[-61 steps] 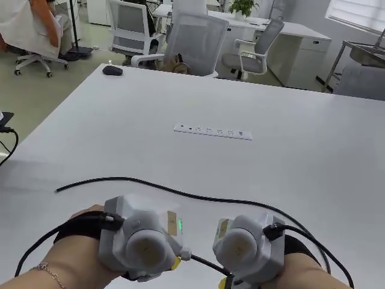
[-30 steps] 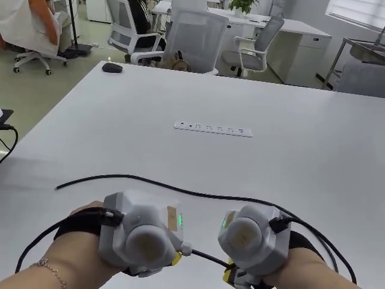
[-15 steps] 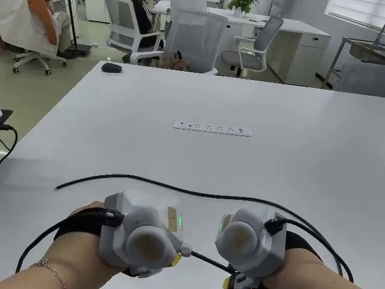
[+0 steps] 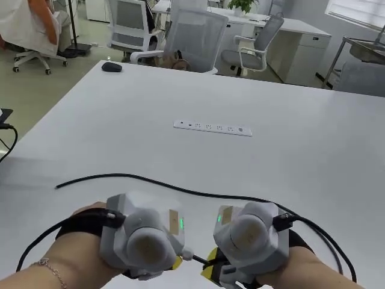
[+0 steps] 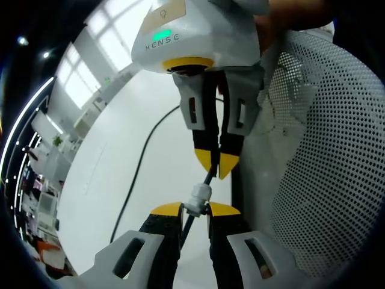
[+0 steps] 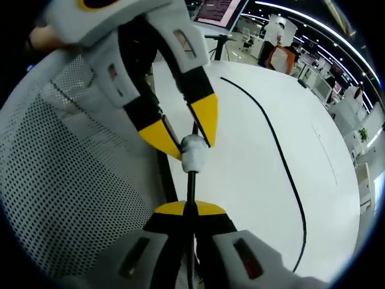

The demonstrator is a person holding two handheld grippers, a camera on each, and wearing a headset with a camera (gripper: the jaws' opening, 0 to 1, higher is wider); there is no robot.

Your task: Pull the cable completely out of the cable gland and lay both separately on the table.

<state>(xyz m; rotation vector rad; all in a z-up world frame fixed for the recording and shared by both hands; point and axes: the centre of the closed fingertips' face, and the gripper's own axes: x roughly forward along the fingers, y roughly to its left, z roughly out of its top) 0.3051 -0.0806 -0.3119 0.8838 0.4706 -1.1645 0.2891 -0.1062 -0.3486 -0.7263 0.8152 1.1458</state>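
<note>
Fingers (image 5: 165, 211) of left gripper (image 5: 195, 209) pinch cable gland (image 5: 197, 197); those of right gripper (image 6: 186, 209) pinch cable (image 6: 191, 183).

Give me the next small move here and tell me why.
Probably draw the right gripper straight back along the cable, holding the left gripper steady. The right is shut on the black cable just beside the white cable gland, which the left clamps, and the cable is threaded through it.

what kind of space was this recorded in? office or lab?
Most likely an open-plan office: mesh swivel chairs behind the big white table, more white desks further back, a power strip on the tabletop and a computer mouse near its far edge.
</note>
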